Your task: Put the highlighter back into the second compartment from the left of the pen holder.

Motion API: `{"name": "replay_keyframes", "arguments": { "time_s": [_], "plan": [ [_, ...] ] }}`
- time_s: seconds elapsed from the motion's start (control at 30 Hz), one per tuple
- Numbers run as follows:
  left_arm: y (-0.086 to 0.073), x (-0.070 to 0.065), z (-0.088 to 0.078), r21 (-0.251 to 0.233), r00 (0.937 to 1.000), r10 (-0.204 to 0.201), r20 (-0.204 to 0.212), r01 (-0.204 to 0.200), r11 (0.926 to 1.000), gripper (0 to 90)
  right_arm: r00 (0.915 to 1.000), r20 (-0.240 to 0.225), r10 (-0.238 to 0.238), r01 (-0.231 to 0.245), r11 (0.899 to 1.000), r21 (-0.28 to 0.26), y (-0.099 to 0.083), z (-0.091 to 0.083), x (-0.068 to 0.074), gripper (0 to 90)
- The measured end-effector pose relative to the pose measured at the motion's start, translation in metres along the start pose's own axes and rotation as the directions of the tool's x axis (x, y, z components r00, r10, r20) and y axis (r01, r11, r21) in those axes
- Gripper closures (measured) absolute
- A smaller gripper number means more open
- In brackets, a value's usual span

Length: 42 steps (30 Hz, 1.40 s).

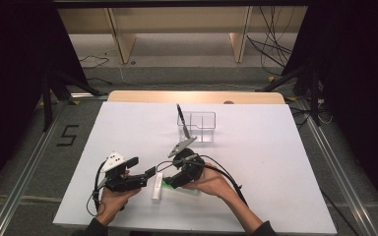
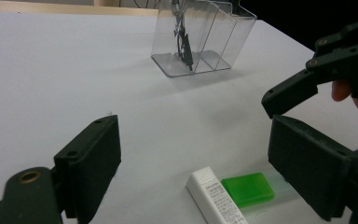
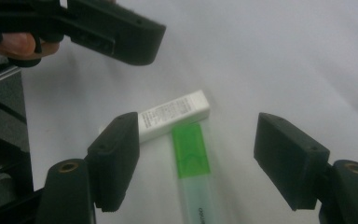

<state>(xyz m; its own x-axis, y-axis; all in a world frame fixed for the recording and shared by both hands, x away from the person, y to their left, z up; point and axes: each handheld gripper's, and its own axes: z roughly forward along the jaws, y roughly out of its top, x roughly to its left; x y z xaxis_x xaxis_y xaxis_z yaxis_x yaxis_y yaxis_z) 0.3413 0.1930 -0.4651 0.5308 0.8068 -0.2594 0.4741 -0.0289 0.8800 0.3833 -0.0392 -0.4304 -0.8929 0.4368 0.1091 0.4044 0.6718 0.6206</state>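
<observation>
Lying between the open right hand-held gripper [image 3: 196, 163]: green highlighter [image 3: 192, 151].

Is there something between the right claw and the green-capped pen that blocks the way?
Nothing visible does. The right claw stands open straight above the green-capped pen, with no object between. The white box lies against the pen's cap end, close to one jaw, and could be bumped.
</observation>
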Motion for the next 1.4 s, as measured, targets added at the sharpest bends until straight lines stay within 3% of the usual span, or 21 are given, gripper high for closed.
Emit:
{"name": "replay_keyframes", "arguments": {
  "time_s": [0.43,1.0,1.4],
  "plan": [
    [0.0,0.0,-0.001,-0.005,1.0,-0.001,-0.005,0.001,1.0,16.9,0.9994,-0.002,-0.035,0.035,0.995,0.098,-0.008,0.02,0.003,38.9],
    [0.0,-0.001,0.0,-0.002,1.0,0.001,-0.001,-0.001,1.0,16.9,0.9963,0.036,-0.078,0.071,0.983,0.167,-0.01,0.035,0.002,54.4],
    [0.0,-0.001,0.0,-0.002,1.0,0.004,-0.002,-0.004,1.0,16.9,0.9936,0.03,-0.109,0.1,0.971,0.216,-0.01,0.044,0.004,63.0]
  ]
}}
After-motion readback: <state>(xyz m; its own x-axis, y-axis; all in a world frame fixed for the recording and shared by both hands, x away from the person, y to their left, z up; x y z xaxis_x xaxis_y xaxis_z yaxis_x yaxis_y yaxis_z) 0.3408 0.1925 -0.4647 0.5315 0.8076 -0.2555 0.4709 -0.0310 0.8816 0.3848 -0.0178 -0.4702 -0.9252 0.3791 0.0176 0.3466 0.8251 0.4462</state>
